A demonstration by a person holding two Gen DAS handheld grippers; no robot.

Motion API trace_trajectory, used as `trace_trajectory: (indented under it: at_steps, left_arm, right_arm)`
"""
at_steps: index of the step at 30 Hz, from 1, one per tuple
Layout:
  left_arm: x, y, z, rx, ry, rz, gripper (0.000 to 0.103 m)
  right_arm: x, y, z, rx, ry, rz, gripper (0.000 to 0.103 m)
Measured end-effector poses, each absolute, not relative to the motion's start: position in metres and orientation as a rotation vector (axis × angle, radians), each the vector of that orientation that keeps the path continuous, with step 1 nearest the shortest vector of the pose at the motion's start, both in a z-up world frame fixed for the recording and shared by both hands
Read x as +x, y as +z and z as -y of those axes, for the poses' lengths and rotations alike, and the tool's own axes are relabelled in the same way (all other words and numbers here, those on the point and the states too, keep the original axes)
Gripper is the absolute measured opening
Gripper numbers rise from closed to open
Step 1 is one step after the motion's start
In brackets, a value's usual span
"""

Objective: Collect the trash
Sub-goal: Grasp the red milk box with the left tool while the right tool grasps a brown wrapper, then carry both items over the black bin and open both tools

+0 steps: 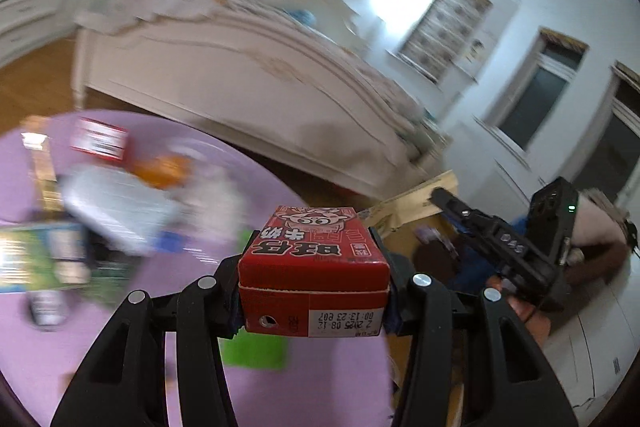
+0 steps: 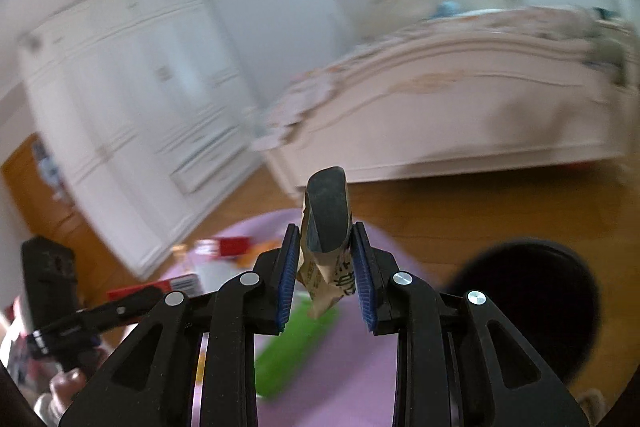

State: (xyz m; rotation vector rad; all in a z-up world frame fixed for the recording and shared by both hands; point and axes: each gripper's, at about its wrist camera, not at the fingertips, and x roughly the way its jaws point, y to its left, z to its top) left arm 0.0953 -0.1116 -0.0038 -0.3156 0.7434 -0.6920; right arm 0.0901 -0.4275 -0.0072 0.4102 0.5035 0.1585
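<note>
Red milk carton [image 1: 313, 259]: lower centre of left wrist view, clamped between fingers of left gripper [image 1: 314, 281], date stamp facing camera. Crumpled tan wrapper [image 2: 326, 267]: centre of right wrist view, pinched between blue pads [image 2: 289, 279] of right gripper [image 2: 326, 277]. Purple round mat [image 1: 256, 391] below, blurred litter at left. White bed [image 1: 248, 67] beyond. Dark round bin [image 2: 532, 303] lower right.

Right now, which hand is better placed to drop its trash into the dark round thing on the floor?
Right, probably. The dark round thing, perhaps a bin, lies right of the right gripper holding a crumpled wrapper; the left gripper, holding a red milk carton, does not see it.
</note>
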Motion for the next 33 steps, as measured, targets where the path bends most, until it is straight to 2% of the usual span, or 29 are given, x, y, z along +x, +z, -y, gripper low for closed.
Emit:
trace_trajectory:
  at_steps: [9,16,18,19,20,21,22,24,28,33]
  left_arm:
    - [0.132,-0.046,0.236,-0.229,-0.825,-0.879,0.05]
    - [0.141,-0.058,0.293,-0.138,-0.843,-0.924,0.051]
    - [0.141,-0.061,0.303,-0.114,-0.836,-0.921,0.053]
    - [0.142,-0.062,0.308,-0.102,-0.835,-0.923,0.064]
    - [0.139,-0.062,0.31,-0.096,-0.831,-0.92,0.07]
    - [0.137,-0.06,0.31,-0.094,-0.819,-0.905,0.084]
    - [0.134,-0.056,0.31,-0.096,-0.816,-0.888,0.09]
    - [0.131,-0.053,0.307,-0.091,-0.813,-0.865,0.091]
    - [0.123,-0.045,0.298,-0.068,-0.785,-0.847,0.092]
    - [0.108,-0.028,0.269,-0.062,-0.736,-0.787,0.092]
  right_arm:
    - [0.078,-0.1,0.527,0.485,-0.082,-0.617,0.028]
    - [0.104,-0.139,0.545,0.512,-0.123,-0.679,0.028]
    - [0.106,-0.145,0.548,0.513,-0.127,-0.695,0.034]
    - [0.109,-0.146,0.553,0.515,-0.134,-0.695,0.043]
    - [0.109,-0.146,0.556,0.516,-0.139,-0.688,0.052]
    - [0.107,-0.146,0.558,0.517,-0.143,-0.679,0.058]
    - [0.104,-0.145,0.56,0.52,-0.144,-0.666,0.072]
    - [0.099,-0.144,0.563,0.542,-0.13,-0.638,0.083]
    - [0.095,-0.141,0.562,0.59,-0.102,-0.636,0.093]
    - [0.099,-0.13,0.535,0.549,-0.035,-0.689,0.093]
